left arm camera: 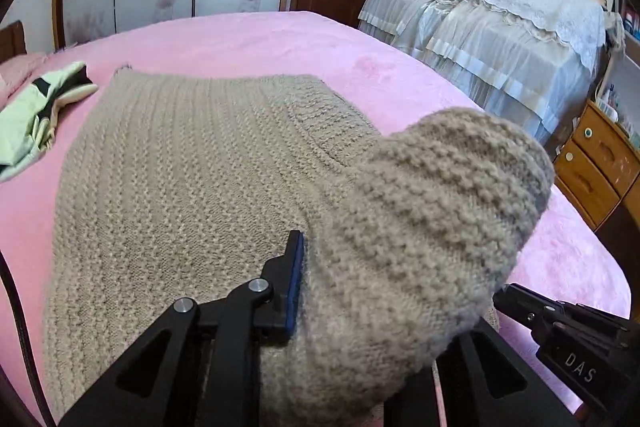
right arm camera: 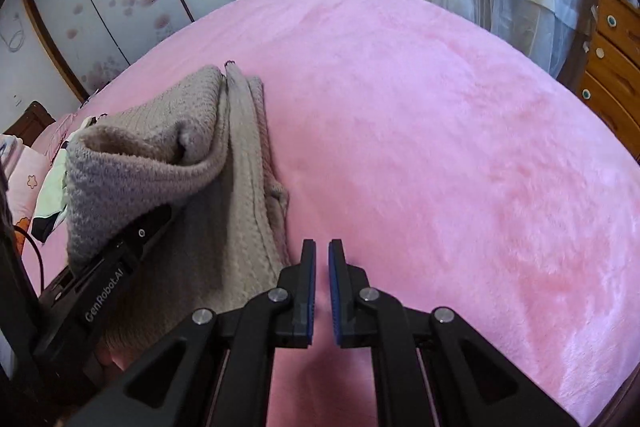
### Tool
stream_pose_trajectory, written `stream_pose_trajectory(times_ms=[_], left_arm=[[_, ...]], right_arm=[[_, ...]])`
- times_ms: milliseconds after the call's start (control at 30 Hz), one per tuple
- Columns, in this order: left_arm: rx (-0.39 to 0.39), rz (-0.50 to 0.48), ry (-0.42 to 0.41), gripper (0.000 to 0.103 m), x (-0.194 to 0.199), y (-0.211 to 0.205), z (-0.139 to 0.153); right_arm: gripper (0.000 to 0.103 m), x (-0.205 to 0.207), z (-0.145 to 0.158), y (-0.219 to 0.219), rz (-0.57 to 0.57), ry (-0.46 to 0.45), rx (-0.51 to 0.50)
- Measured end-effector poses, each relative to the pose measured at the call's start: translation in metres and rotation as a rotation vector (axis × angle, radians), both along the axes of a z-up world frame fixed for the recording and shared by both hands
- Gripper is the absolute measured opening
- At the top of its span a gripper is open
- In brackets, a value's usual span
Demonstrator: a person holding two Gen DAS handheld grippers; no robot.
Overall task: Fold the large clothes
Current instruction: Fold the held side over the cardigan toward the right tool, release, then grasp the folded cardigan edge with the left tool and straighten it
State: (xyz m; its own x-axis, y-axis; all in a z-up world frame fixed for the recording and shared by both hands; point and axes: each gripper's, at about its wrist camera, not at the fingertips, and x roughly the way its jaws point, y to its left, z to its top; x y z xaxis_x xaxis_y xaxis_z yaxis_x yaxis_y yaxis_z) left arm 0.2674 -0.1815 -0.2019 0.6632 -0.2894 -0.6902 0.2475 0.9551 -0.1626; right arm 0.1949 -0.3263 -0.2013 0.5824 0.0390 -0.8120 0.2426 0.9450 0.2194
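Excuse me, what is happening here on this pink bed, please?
A person is folding a large beige knitted sweater on the pink bed, holding one tool in each hand. The left tool is shut on a bunched part of the sweater and holds it raised above the flat part. The right tool is nearly shut and holds nothing, over bare blanket beside the sweater. A green garment lies farther away.

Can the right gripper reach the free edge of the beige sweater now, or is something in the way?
Probably yes: the right gripper is shut and empty, beside the beige sweater edge on the pink bed cover, with nothing between. It must open first.
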Motion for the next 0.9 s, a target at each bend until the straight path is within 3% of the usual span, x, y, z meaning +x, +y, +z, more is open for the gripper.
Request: stream_pose_trajectory(times_ms=[67, 133, 167, 200, 267, 300, 367, 433, 567, 667, 900], left_arm=[[-0.035, 0.000, 0.035, 0.023, 0.002, 0.006, 0.004], [-0.081, -0.010, 0.056, 0.040, 0.008, 0.015, 0.010], [-0.106, -0.016, 0.074, 0.058, 0.005, 0.019, 0.015], [-0.116, -0.020, 0.082, 0.070, 0.002, 0.023, 0.018], [-0.130, -0.040, 0.080, 0.077, -0.010, 0.025, 0.027], [-0.129, -0.057, 0.084, 0.077, -0.018, 0.029, 0.027], [-0.143, -0.078, 0.099, 0.077, -0.033, 0.037, 0.037], [-0.186, -0.059, 0.093, 0.079, -0.046, 0.054, 0.050], [-0.207, 0.080, 0.076, 0.085, -0.056, 0.100, 0.067], [-0.149, 0.187, 0.118, 0.085, -0.046, 0.128, 0.057], [-0.101, 0.267, 0.225, 0.085, -0.023, 0.161, 0.016]], right_arm=[[0.007, -0.002, 0.002, 0.002, 0.010, -0.002, 0.016], [0.007, 0.003, 0.003, 0.005, 0.020, -0.006, 0.045], [0.007, 0.003, 0.006, 0.005, 0.025, -0.011, 0.055], [0.007, 0.004, 0.011, 0.006, 0.033, -0.019, 0.061], [0.007, 0.006, 0.020, 0.003, 0.046, -0.033, 0.071], [0.008, 0.005, 0.026, 0.003, 0.057, -0.044, 0.082], [0.022, 0.005, 0.036, 0.003, 0.063, -0.048, 0.109], [0.043, 0.004, 0.047, -0.002, 0.076, -0.063, 0.162], [0.047, 0.009, 0.064, -0.006, 0.123, -0.068, 0.265], [0.063, 0.027, 0.072, 0.000, 0.190, -0.035, 0.348], [0.064, 0.079, 0.053, 0.017, 0.269, 0.124, 0.373]])
